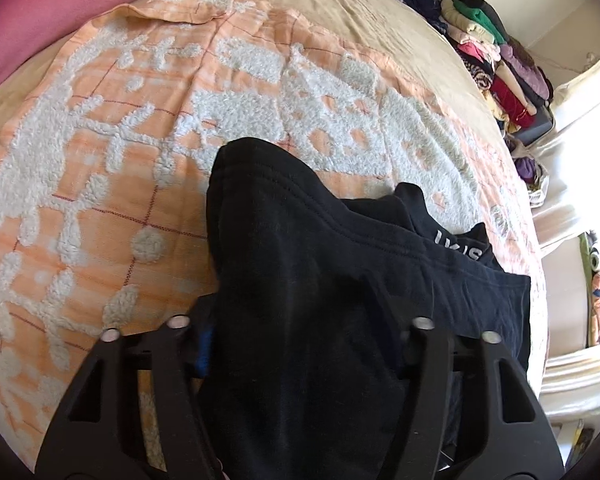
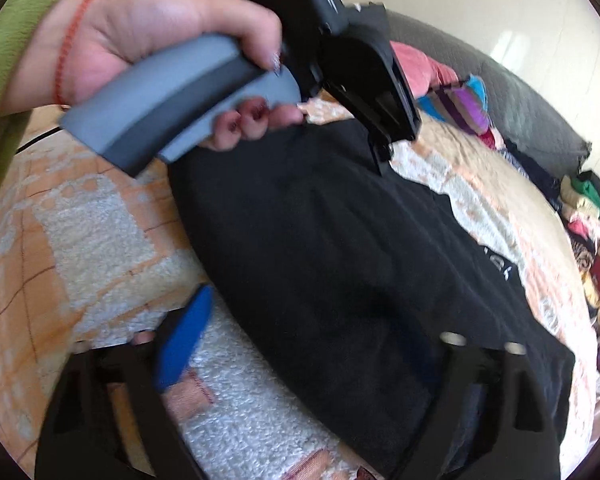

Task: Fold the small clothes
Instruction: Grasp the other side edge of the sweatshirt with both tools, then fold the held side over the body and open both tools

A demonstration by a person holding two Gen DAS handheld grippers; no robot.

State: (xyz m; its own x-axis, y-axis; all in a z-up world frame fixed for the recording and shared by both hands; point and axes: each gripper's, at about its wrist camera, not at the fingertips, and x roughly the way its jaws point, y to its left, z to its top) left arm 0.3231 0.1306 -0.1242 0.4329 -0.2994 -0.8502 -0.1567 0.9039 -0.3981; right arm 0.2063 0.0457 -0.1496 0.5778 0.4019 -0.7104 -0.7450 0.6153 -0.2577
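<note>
A black garment (image 1: 312, 280) with white letters on its waistband lies on an orange and white towel (image 1: 100, 152) on the bed. In the left wrist view the cloth fills the gap of my left gripper (image 1: 300, 332), whose fingers stand wide apart, and hides the fingertips. In the right wrist view the garment (image 2: 340, 260) is spread flat. My right gripper (image 2: 300, 340) is open; its blue left pad (image 2: 184, 340) rests on the towel (image 2: 92, 240) beside the cloth, and the right finger is over the cloth. The left gripper's body (image 2: 356, 60) is held in a hand above the garment's far edge.
A row of folded and piled colourful clothes (image 1: 496, 64) lines the bed's far right side, also in the right wrist view (image 2: 592, 248). A pink pillow (image 1: 40, 4) lies at the top left. A grey headboard cushion (image 2: 520, 100) is behind. A bright window is at the right.
</note>
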